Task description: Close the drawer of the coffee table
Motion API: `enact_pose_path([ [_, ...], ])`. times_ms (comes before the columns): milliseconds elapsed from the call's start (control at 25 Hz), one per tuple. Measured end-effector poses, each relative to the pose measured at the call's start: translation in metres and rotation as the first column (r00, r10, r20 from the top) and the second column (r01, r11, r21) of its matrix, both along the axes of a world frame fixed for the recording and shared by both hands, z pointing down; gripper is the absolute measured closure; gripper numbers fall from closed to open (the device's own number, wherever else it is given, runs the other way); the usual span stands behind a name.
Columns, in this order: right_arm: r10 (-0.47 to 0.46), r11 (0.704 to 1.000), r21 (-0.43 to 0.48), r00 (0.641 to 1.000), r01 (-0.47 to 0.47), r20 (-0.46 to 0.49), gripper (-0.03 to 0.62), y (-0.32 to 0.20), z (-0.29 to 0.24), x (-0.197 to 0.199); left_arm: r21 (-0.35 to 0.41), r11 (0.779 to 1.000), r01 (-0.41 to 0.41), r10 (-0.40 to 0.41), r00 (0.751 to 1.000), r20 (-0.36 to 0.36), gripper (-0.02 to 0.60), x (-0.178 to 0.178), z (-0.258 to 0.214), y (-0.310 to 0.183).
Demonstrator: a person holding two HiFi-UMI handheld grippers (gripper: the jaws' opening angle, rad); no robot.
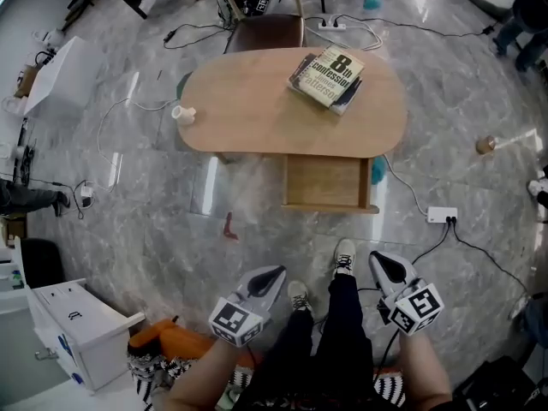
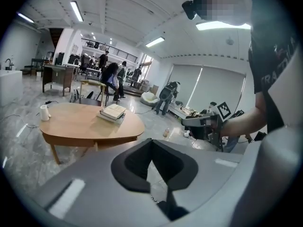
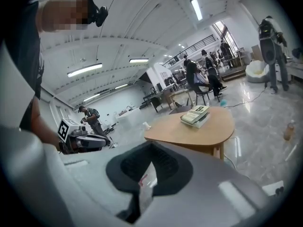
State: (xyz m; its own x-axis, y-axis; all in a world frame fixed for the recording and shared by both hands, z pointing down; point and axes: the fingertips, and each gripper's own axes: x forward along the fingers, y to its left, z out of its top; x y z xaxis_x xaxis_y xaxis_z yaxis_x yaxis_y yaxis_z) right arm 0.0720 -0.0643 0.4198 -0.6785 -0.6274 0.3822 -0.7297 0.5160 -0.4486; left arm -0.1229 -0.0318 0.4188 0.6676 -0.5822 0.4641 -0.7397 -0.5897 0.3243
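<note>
The oval wooden coffee table [image 1: 257, 110] stands ahead of me on the marble floor. Its drawer [image 1: 328, 183] is pulled out toward me at the front right and looks empty. My left gripper [image 1: 274, 274] and right gripper [image 1: 381, 264] hang low near my feet, well short of the drawer, both shut with nothing in them. In the left gripper view the left gripper [image 2: 151, 144] points toward the table [image 2: 90, 124], with the right gripper [image 2: 203, 126] beside it. From the right gripper view the right gripper [image 3: 150, 146] faces the table [image 3: 189, 129].
Books [image 1: 327, 77] and a white cup [image 1: 182, 115] sit on the tabletop. A chair [image 1: 265, 31] stands behind the table. A power strip [image 1: 442, 215] with cables lies right of the drawer. There is a white box [image 1: 73, 324] at the near left. Several people stand far off.
</note>
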Motion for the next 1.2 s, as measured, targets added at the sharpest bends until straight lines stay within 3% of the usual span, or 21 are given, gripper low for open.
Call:
enact_pose_path([
  [240, -0.056, 0.998, -0.034, 0.998, 0.055, -0.024, 0.594, -0.027, 0.048, 0.003, -0.041, 0.998, 0.055, -0.054, 0.998, 0.032, 0.581, 0.001, 0.056, -0.024],
  [760, -0.080, 0.996, -0.051, 0.993, 0.075, -0.090, 0.594, -0.065, 0.165, -0.003, -0.031, 0.991, 0.130, -0.129, 0.991, 0.040, 0.581, -0.024, 0.183, -0.063],
  [1200, 0.022, 0.998, -0.056, 0.985, -0.032, -0.172, 0.594, -0.041, 0.269, 0.010, 0.005, 0.992, 0.128, -0.128, 0.989, 0.074, 0.581, -0.061, 0.295, -0.060],
])
